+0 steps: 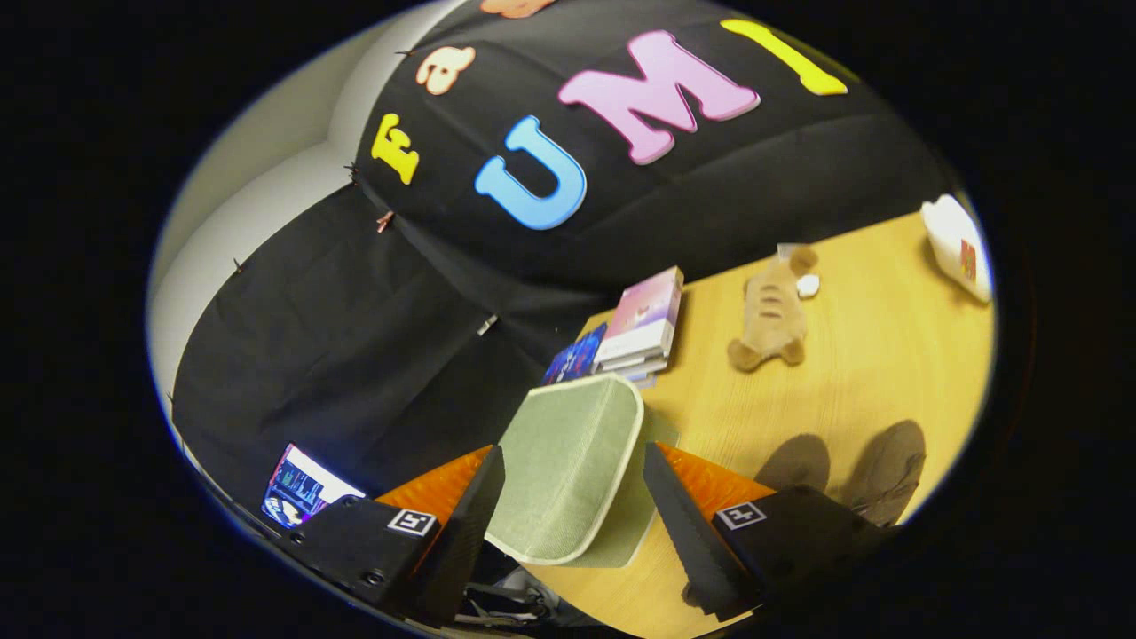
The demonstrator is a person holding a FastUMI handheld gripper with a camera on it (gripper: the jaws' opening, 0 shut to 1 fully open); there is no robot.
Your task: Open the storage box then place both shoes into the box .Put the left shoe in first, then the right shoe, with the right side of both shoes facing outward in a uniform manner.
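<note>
1. The tongs (572, 461) sit spread wide, with the storage box's pale green fabric lid (568, 466) standing between the fingers. Can't tell whether either finger actually touches it.
2. The lid looks tilted up, off the wooden surface (887, 355).
3. Two brownish shoes (852, 466) sit side by side on the surface, off to the right of the fingers.
4. Beyond the lid there's a stack of books (635, 328), then a plush toy (772, 311) lying near them.
5. A white bottle (958, 244) sits further off at the far right.
</note>
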